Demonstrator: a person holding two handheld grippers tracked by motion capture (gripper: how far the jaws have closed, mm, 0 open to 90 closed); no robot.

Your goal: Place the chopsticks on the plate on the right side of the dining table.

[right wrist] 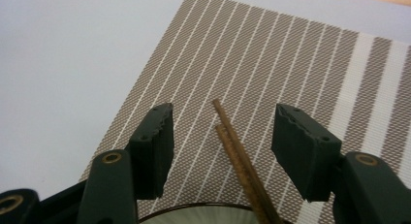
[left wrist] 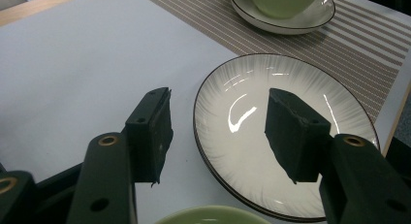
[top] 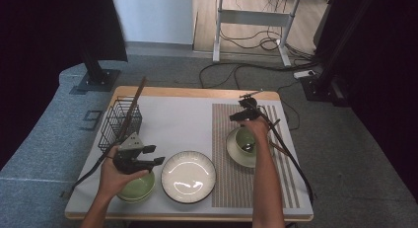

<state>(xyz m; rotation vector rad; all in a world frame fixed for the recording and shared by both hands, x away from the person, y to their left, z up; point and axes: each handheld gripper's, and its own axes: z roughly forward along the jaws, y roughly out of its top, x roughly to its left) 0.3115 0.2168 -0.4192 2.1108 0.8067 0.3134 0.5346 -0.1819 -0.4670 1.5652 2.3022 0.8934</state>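
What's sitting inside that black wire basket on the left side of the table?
A long brown stick, likely chopsticks, leans inside the black wire basket, its top poking out above the rim. The basket's bottom is hard to make out through the mesh.

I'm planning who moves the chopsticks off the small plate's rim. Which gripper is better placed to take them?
Right. The right gripper hangs open with the chopsticks between its jaws, above the striped placemat. The left gripper is open over the large plate, far across the table.
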